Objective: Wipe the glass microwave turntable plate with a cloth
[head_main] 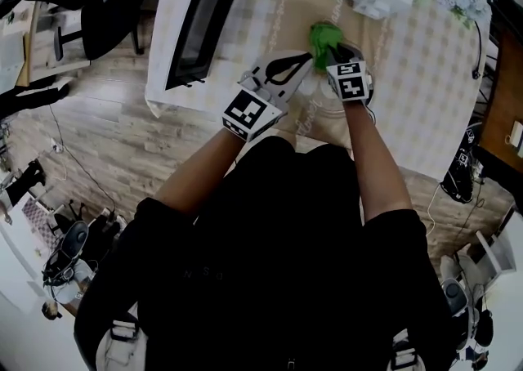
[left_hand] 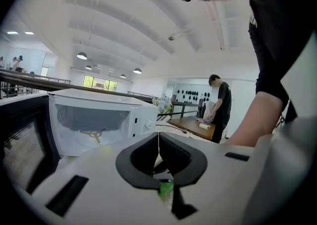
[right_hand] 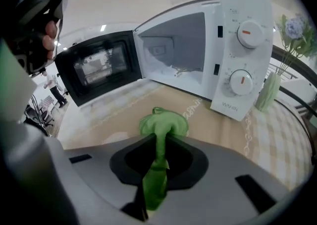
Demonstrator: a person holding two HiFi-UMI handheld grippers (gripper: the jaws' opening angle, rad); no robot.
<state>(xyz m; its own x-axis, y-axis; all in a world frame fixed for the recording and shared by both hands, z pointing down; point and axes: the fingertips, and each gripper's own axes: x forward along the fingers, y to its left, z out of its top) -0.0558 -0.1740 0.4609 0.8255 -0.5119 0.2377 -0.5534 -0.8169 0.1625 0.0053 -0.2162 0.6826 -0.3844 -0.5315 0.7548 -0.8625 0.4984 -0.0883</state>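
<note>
Right gripper view: cloth (right_hand: 159,135) stretches forward toward microwave (right_hand: 242,55).

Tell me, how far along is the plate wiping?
Done: the microwave is open with only its roller ring inside, so the plate is out. In hand: the right gripper clamps the green cloth; the left gripper pinches a thin clear edge, apparently the plate. Left: the wiping itself; no cloth contact shows.

"WHIN" printed low on microwave control panel (right_hand: 241,55).
</note>
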